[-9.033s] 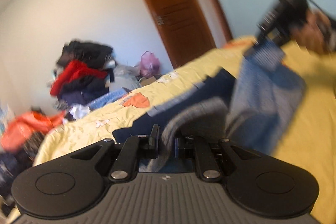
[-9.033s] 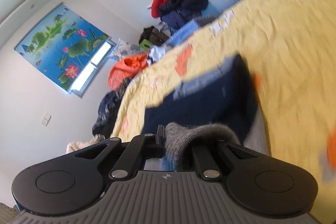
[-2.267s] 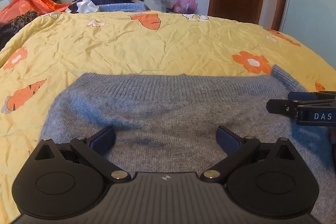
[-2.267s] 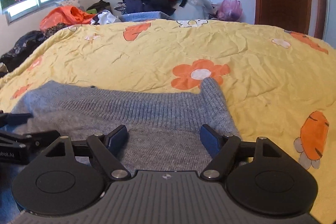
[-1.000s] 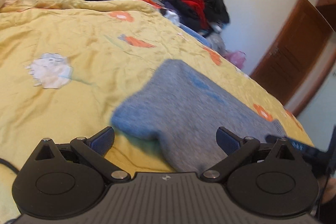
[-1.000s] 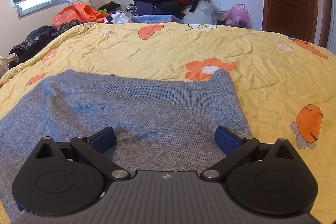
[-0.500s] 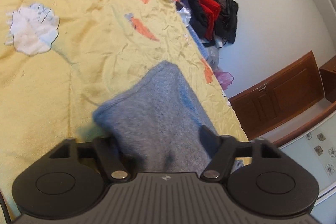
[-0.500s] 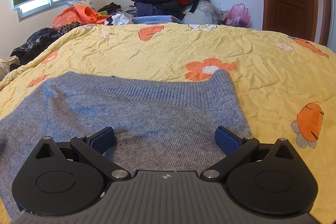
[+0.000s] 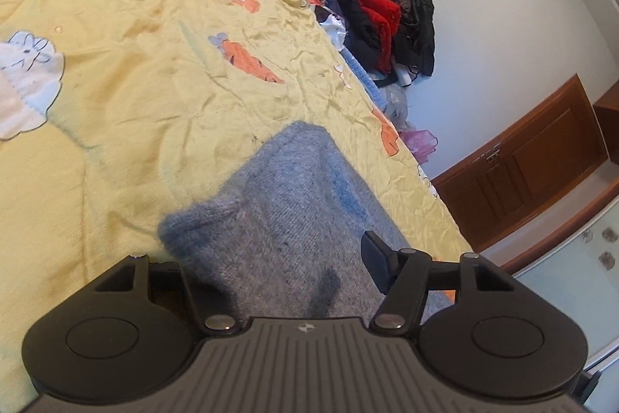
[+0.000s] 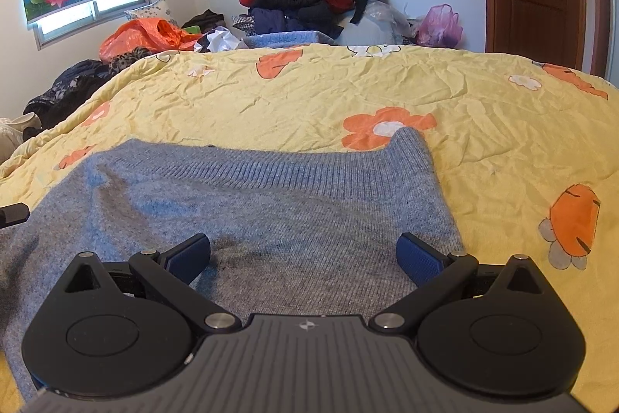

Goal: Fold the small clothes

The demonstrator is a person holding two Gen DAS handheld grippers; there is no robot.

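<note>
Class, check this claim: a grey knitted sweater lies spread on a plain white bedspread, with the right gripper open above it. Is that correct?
Not quite. The bedspread is yellow with orange flowers and carrots, not plain white, as the right wrist view shows. The rest holds: the grey knitted sweater lies spread on it, and the right gripper is open above it.

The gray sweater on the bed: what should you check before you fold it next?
1. Gray sweater lies spread flat on the yellow quilt: ok.
2. Left gripper has a sweater corner between its fingers: ok, the fingers straddle the fabric.
3. Left gripper clamped on it: not ok, a gap remains.
4. Right gripper gripping: not ok, it is wide open over the sweater.
5. Quilt past the sweater is free for folding: ok.
6. Near hem of the sweater: cannot tell, hidden by the grippers.
</note>
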